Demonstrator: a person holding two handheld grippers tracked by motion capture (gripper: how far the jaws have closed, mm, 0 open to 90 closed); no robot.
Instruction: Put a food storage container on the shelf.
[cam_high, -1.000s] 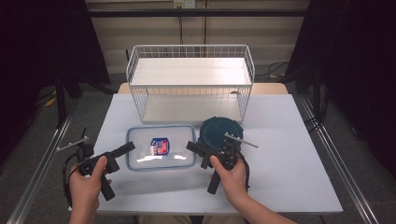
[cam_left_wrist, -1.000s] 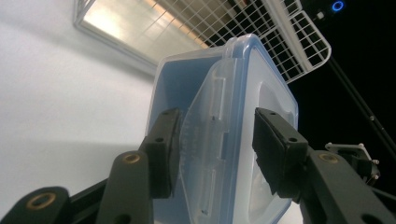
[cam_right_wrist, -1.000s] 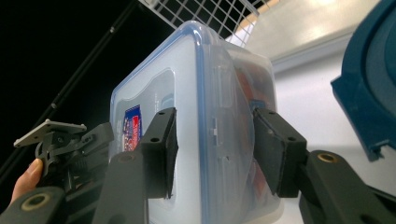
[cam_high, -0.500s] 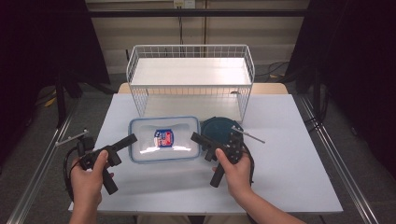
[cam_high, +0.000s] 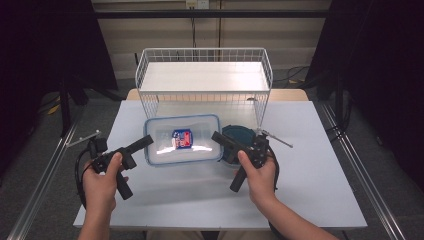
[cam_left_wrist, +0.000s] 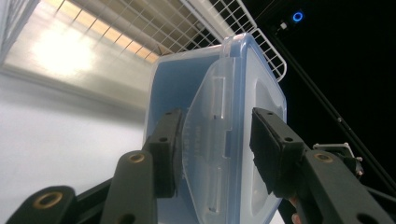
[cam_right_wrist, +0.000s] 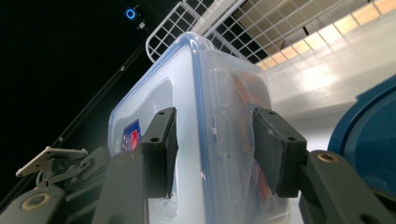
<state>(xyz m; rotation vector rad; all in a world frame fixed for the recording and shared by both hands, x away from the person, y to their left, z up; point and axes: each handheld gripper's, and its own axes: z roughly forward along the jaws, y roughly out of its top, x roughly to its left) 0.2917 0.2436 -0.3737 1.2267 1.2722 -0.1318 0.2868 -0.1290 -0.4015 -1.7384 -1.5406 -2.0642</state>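
A clear plastic container (cam_high: 170, 150) with a blue-rimmed lid hangs above the table, held level between both grippers. A red and blue packet (cam_high: 181, 138) lies inside it. My left gripper (cam_high: 147, 142) is shut on the container's left end, its pads either side of the latch flap (cam_left_wrist: 210, 135). My right gripper (cam_high: 216, 136) is shut on the right end, one pad on the lid and the other under the base. In the right gripper view the container (cam_right_wrist: 196, 79) rises between the jaws, with the packet showing orange through its wall.
A white wire basket (cam_high: 204, 51) stands just behind the container at the table's far edge. A dark teal round dish (cam_high: 240, 134) sits on the white table (cam_high: 300, 190) under my right gripper. Metal rails run along both sides of the table.
Both grippers have lifted the container off the table and carried it away from the person, toward the wire basket. The teal dish has stayed put.
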